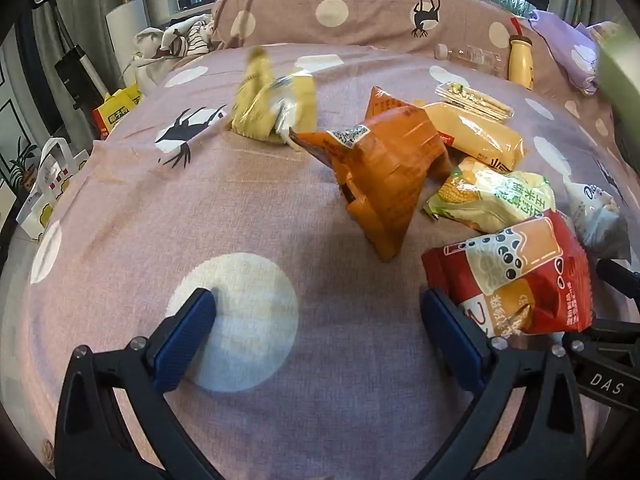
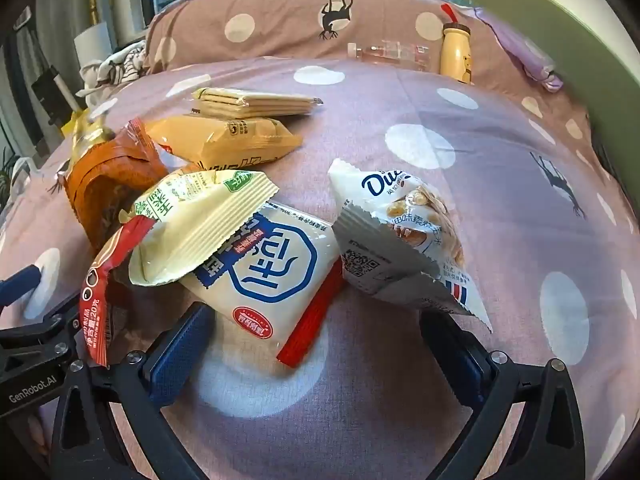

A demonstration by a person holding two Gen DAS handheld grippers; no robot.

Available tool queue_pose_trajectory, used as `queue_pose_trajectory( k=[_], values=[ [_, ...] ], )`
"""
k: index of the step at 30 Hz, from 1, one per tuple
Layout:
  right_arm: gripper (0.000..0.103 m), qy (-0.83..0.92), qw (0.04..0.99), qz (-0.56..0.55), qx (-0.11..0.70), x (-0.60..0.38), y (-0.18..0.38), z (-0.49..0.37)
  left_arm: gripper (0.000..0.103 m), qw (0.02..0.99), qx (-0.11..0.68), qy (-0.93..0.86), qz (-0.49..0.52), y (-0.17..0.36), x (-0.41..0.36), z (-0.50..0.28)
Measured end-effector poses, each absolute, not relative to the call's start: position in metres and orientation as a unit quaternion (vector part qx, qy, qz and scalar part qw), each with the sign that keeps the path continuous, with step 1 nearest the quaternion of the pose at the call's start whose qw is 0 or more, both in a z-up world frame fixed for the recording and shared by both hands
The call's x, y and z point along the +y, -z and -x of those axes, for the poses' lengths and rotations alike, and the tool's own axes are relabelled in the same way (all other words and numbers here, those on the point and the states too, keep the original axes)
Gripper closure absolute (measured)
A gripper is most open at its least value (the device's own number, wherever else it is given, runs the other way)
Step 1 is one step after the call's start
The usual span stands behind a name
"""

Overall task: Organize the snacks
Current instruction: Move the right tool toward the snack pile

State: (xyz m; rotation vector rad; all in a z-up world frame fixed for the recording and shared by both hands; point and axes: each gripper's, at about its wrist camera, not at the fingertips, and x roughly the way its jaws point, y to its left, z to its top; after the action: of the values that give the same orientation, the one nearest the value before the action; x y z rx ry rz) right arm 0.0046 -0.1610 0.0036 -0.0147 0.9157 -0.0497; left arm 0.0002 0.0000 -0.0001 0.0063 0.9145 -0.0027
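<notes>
Snack packets lie in a heap on a pink dotted bedspread [image 1: 120, 208]. In the left wrist view an orange packet [image 1: 384, 176] stands ahead, a blurred yellow packet [image 1: 272, 104] lies further back, and a red milk-tea packet [image 1: 516, 272] sits beside my right finger. My left gripper [image 1: 318, 320] is open and empty over a white dot. In the right wrist view my right gripper [image 2: 318, 340] is open, with a white and blue packet [image 2: 272, 268] lying just ahead between its fingers. A white nut packet [image 2: 404, 236] is to its right, a pale green corn packet [image 2: 200, 220] to its left.
A yellow bun packet [image 2: 228, 140] and a cracker pack [image 2: 256, 102] lie further back. A yellow bottle [image 2: 456, 54] and a clear bottle [image 2: 392, 54] rest against the pillow [image 2: 280, 20]. Bags [image 1: 52, 192] stand on the floor left of the bed.
</notes>
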Motion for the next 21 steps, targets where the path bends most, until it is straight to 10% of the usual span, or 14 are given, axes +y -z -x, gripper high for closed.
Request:
queue_pose_trajectory(
  k=[21],
  values=[
    [0.000,0.024,0.896,0.008,0.442,-0.1620,-0.0043,-0.0040,0.000,0.899,0.437,-0.002,-0.004,-0.0007,0.0024,0.0053]
  ],
)
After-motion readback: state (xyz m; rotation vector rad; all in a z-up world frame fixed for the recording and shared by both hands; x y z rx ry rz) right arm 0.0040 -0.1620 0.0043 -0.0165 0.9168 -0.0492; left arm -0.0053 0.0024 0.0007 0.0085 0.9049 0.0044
